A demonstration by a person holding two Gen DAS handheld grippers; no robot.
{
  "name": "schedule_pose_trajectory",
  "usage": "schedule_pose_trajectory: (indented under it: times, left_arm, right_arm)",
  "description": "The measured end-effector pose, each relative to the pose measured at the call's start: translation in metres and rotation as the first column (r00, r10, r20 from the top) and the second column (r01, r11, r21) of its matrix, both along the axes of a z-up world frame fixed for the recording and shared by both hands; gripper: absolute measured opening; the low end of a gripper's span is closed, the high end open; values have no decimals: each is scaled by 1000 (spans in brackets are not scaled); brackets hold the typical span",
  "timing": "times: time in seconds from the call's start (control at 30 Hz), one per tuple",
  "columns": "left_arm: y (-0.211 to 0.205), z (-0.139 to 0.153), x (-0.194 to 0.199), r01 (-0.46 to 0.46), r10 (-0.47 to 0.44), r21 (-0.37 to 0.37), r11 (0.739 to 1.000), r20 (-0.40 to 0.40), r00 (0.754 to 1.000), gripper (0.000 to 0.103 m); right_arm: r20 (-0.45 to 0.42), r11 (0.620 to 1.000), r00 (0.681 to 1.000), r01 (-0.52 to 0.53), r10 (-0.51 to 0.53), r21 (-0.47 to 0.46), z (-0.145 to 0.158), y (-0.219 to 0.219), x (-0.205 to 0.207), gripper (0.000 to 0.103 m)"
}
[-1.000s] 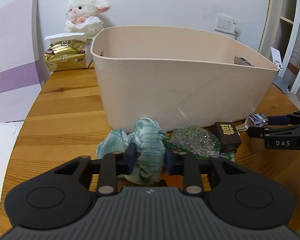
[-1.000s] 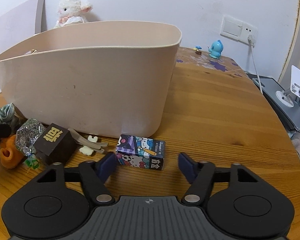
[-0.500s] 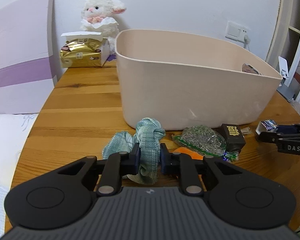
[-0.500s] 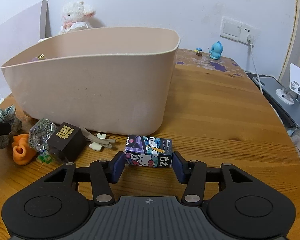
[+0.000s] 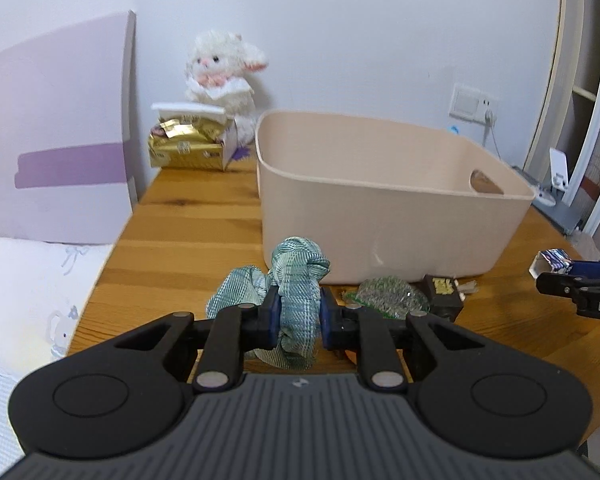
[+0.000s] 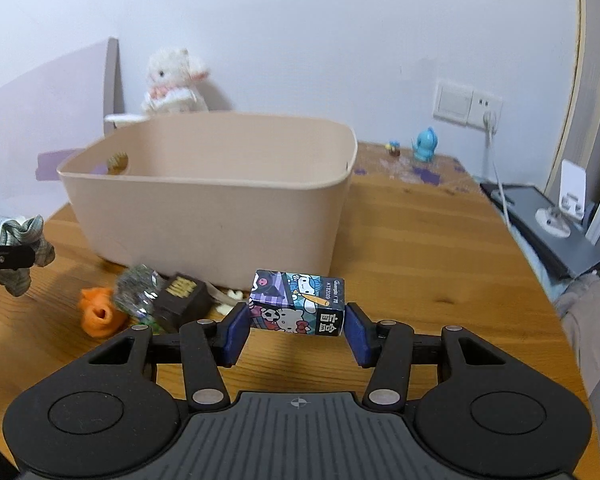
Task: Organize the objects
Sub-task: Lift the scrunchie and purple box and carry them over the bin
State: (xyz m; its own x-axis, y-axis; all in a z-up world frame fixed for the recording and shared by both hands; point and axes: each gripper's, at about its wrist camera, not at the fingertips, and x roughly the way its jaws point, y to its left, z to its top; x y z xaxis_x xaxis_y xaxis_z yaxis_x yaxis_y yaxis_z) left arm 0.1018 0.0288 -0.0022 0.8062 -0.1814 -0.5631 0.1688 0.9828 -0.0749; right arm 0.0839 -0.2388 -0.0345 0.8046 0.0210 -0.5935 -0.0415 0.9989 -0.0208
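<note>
Now both grippers had closed and lifted: left gripper (image 5: 299,316) fingers clamped the scrunchie (image 5: 298,280), right gripper (image 6: 296,330) fingers the carton (image 6: 298,302), clear of the table (image 6: 420,280), ready for the bin (image 6: 220,208).

- My left wrist view looks forward along the left gripper (image 5: 299,314), low over the wooden table (image 5: 188,240), facing the beige bin (image 5: 380,232) from its left end, close.
- My right wrist view looks along the right gripper (image 6: 296,330) toward the bin's right end.
- Both share the bin, the plush lamb (image 5: 220,76) and the back wall; each catches the other gripper at its edge.
</note>
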Motion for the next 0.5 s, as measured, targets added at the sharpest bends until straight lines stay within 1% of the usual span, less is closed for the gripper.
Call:
schedule_pose_trajectory:
  times: [0.27, 0.5]
  left_arm:
    - [9, 33, -23, -33, 35, -22, 999, 93, 995, 21]
    - [7, 64, -27, -29, 32, -19, 999, 175, 984, 21]
  right_arm:
    - [94, 1000, 995, -11, 11, -4, 34, 4, -25, 48]
    - [181, 999, 983, -13, 19, -34, 63, 4, -31, 48]
